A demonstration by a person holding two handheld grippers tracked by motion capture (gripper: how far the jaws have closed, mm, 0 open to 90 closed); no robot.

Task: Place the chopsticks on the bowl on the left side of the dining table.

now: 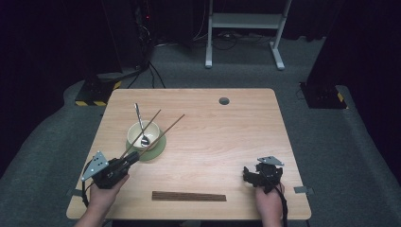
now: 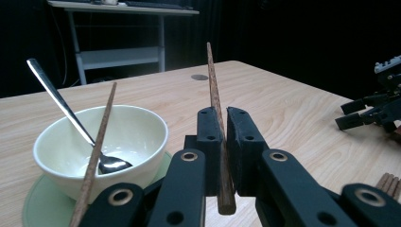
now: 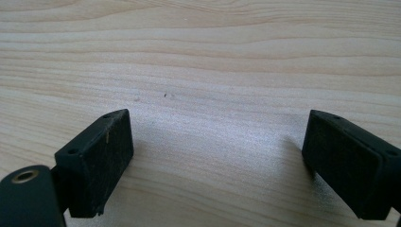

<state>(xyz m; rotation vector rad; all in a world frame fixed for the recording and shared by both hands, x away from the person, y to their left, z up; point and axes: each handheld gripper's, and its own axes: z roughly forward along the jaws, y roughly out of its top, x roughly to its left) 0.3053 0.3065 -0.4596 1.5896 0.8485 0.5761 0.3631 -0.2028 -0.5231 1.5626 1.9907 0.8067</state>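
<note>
My left gripper (image 1: 132, 158) is at the table's front left, shut on a brown chopstick (image 1: 172, 125) that points up and away to the right. In the left gripper view the chopstick (image 2: 213, 80) stands pinched between the jaws of my left gripper (image 2: 223, 123). A second chopstick (image 1: 153, 117) (image 2: 101, 132) slants over the bowl beside the left jaw; what holds it I cannot tell. The cream bowl (image 1: 150, 128) (image 2: 137, 127) holds a metal spoon (image 1: 137, 116) (image 2: 56, 97) and sits on a pale green saucer (image 1: 158, 150). My right gripper (image 1: 249, 173) (image 3: 217, 151) rests open over bare wood at the front right.
Several brown chopsticks (image 1: 189, 196) lie in a row near the front edge of the wooden table (image 1: 227, 137). A round cable hole (image 1: 224, 100) sits near the far edge. A white desk frame (image 1: 243, 21) stands on the floor beyond.
</note>
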